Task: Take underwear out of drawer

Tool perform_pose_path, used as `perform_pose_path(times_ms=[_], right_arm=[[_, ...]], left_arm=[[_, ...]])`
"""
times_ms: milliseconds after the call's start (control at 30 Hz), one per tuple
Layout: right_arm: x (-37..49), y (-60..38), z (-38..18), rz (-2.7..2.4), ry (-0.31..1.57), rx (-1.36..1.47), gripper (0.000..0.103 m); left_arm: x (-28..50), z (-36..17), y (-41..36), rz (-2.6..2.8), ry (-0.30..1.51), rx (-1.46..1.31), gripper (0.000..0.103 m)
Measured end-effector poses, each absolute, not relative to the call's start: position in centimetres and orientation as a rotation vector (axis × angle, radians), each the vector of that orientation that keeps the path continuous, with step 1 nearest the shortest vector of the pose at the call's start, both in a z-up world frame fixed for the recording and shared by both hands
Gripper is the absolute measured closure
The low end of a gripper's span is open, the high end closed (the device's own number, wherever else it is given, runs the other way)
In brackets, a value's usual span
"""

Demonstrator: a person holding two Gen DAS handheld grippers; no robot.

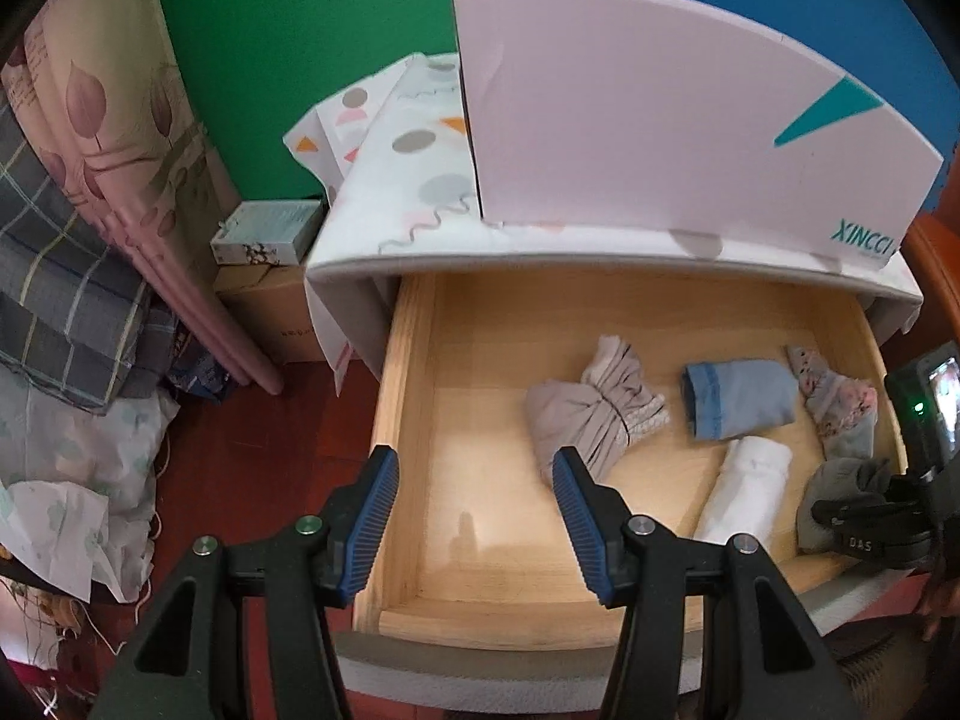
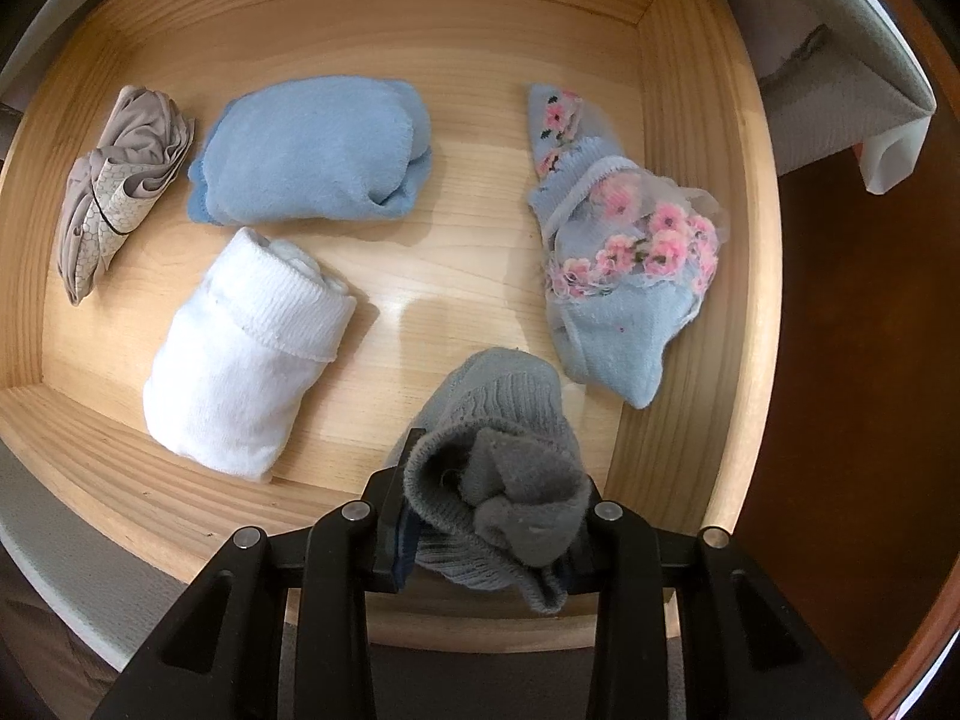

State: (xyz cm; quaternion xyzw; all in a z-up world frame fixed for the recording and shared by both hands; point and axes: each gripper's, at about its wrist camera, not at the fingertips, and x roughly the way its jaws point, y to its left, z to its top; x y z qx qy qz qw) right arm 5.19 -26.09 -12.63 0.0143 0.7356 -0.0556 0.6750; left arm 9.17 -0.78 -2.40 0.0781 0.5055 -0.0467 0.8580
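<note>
Blue-padded fingers (image 1: 375, 516) of the left gripper (image 1: 474, 522) fill the bottom of the left wrist view, spread wide apart with nothing between them, hanging over the near-left part of the open wooden drawer (image 1: 414, 360). Inside the drawer, toward its right half, lie a beige-grey bundle tied round the middle (image 1: 585, 414), a folded light blue piece (image 1: 741, 399), a white roll (image 1: 747, 492) and a floral blue piece (image 1: 837, 408) against the right wall. At the far right the right gripper (image 1: 864, 525) reaches into the drawer's near-right corner with a grey bundle (image 1: 840, 486) at its tip. Above the drawer, on the patterned cloth (image 1: 414, 162) covering the cabinet top, stands a white box with a teal triangle (image 1: 660, 114), with a green wall (image 1: 312, 30) behind. To the left are stacked bedding (image 1: 72, 228) and a small box (image 1: 270, 231) on a carton. From the right wrist view, the right gripper (image 2: 492, 516) has its fingers drawn in against the grey bundle (image 2: 498, 468), which bulges up between them; the bundle sits at the near edge of the drawer (image 2: 690, 120), whether lifted off the floor or resting on it I cannot tell. Beyond it the white roll (image 2: 240, 354) lies to the left, the light blue piece (image 2: 312, 150) behind that, the beige-grey bundle (image 2: 114, 180) at far left, and the floral piece (image 2: 624, 258) to the right, all apart from one another.
</note>
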Motion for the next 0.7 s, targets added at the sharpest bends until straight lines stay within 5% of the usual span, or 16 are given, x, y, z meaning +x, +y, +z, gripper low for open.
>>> perform_pose_path(times_ms=[700], right_arm=[[5.1,-27.4,-8.0,-0.085,1.508,0.117,0.077]], left_arm=[[8.9,-3.6,2.6,-0.027,1.051,-0.004,0.048]])
